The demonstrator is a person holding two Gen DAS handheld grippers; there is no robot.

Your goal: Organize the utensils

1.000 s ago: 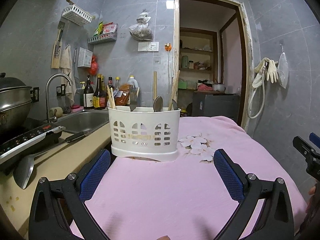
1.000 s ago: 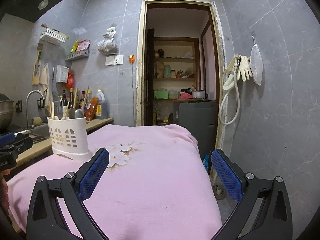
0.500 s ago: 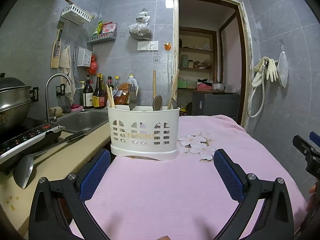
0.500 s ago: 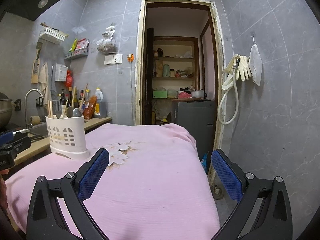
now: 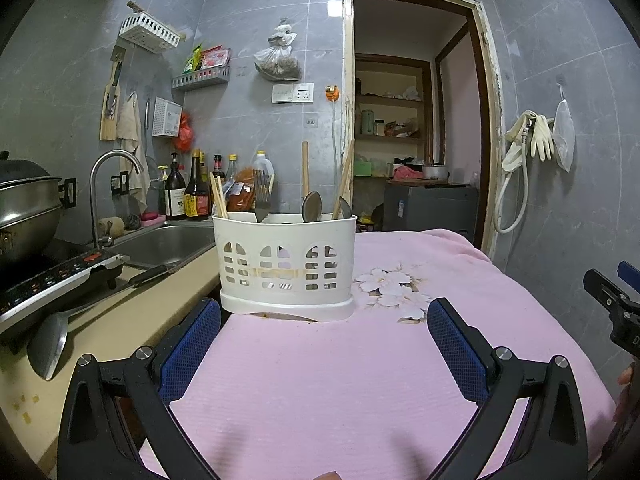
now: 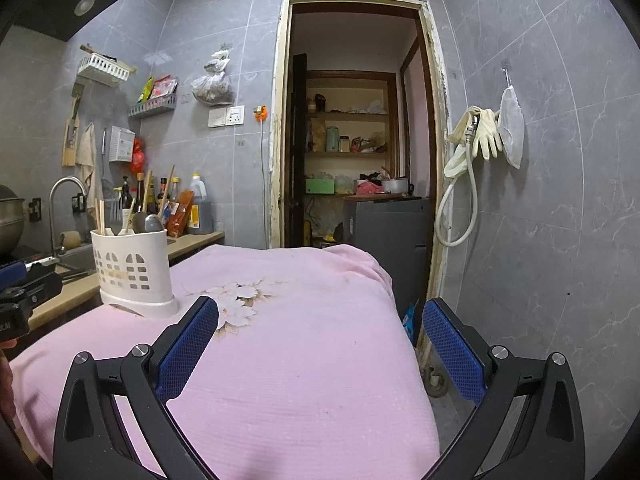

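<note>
Right now both grippers are empty. Up close, the left gripper point(image 5: 324, 344) has its jaws wide apart, with nothing between them. The right gripper point(image 6: 320, 340) is the same, jaws wide and holding nothing. Both hang over the pink cloth point(image 5: 340, 380) on the worktop, and no loose utensils lie on it. A bit farther off, the white holder point(image 5: 285, 264) stands upright on the cloth, near its left edge. Inside it stand chopsticks point(image 5: 218, 200), a fork point(image 5: 261, 196), two spoons point(image 5: 312, 206) and some wooden sticks. So the sorting looks mostly done, or all done. Farther off, a ladle point(image 5: 50, 346) lies by the sink point(image 5: 168, 240); it may not be part of the job.
</note>
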